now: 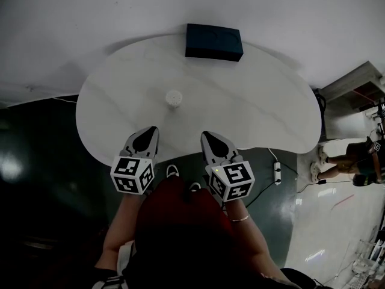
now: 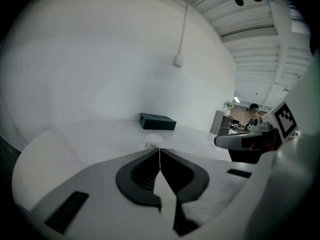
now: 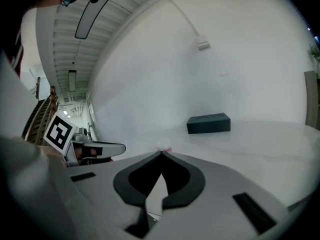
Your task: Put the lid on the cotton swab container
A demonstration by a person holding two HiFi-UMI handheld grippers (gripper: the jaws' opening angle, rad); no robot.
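Note:
A small round white cotton swab container (image 1: pixel 174 98) stands near the middle of the white table (image 1: pixel 258 107); whether a lid sits on it I cannot tell. It shows just past the jaw tips in the left gripper view (image 2: pixel 153 143) and in the right gripper view (image 3: pixel 163 145). My left gripper (image 1: pixel 151 130) hangs over the table's near edge, short of the container, jaws shut with nothing between them (image 2: pixel 159 149). My right gripper (image 1: pixel 206 135) is beside it, also shut and empty (image 3: pixel 161 153). Each gripper appears at the side of the other's view.
A dark rectangular box (image 1: pixel 214 41) lies at the table's far edge against the white wall. A power strip (image 1: pixel 277 172) lies on the dark floor at the right. A person (image 1: pixel 355 159) stands further right. The table's curved near edge runs under both grippers.

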